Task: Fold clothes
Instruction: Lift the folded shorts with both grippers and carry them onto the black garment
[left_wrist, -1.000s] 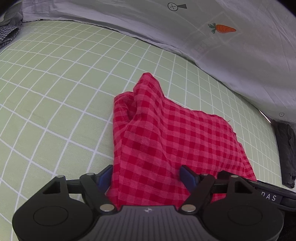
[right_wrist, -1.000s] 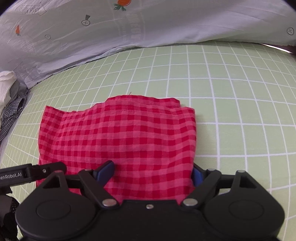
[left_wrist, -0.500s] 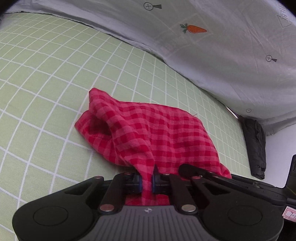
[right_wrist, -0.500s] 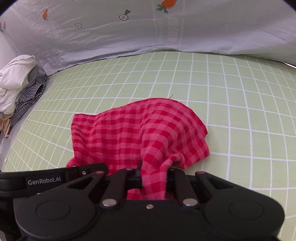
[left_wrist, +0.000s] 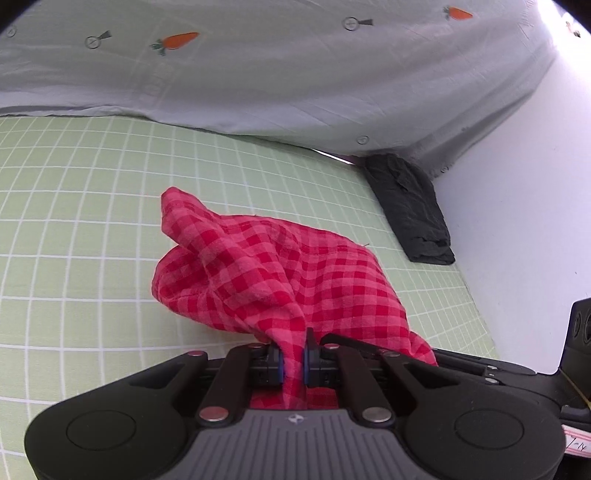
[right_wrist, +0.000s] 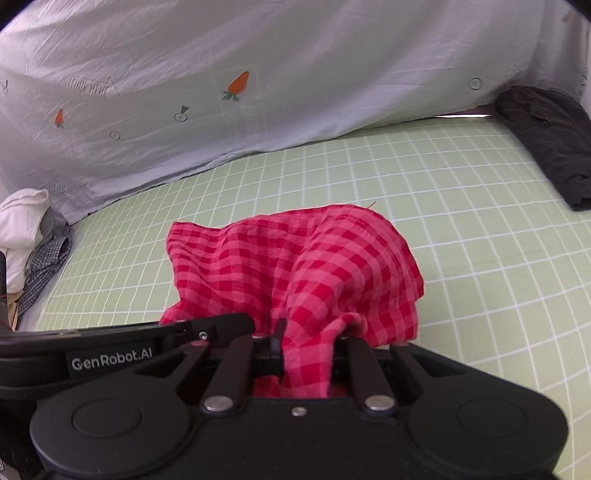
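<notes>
A red checked cloth (left_wrist: 280, 273) is bunched on the green grid sheet (left_wrist: 74, 221); it also shows in the right wrist view (right_wrist: 295, 266). My left gripper (left_wrist: 293, 360) is shut on the cloth's near edge and lifts it. My right gripper (right_wrist: 304, 354) is shut on another part of the same near edge, next to the left gripper's body (right_wrist: 110, 354). The cloth's far part still rests on the sheet.
A grey carrot-print sheet (right_wrist: 258, 92) rises behind the bed. A folded dark garment (left_wrist: 410, 206) lies at the right edge by the white wall; it also shows in the right wrist view (right_wrist: 546, 144). A pile of white and checked clothes (right_wrist: 26, 240) sits at the left.
Both grippers have closed on the cloth's near edge and raised it. The flat cloth has become bunched, and both views have swung to the right.
</notes>
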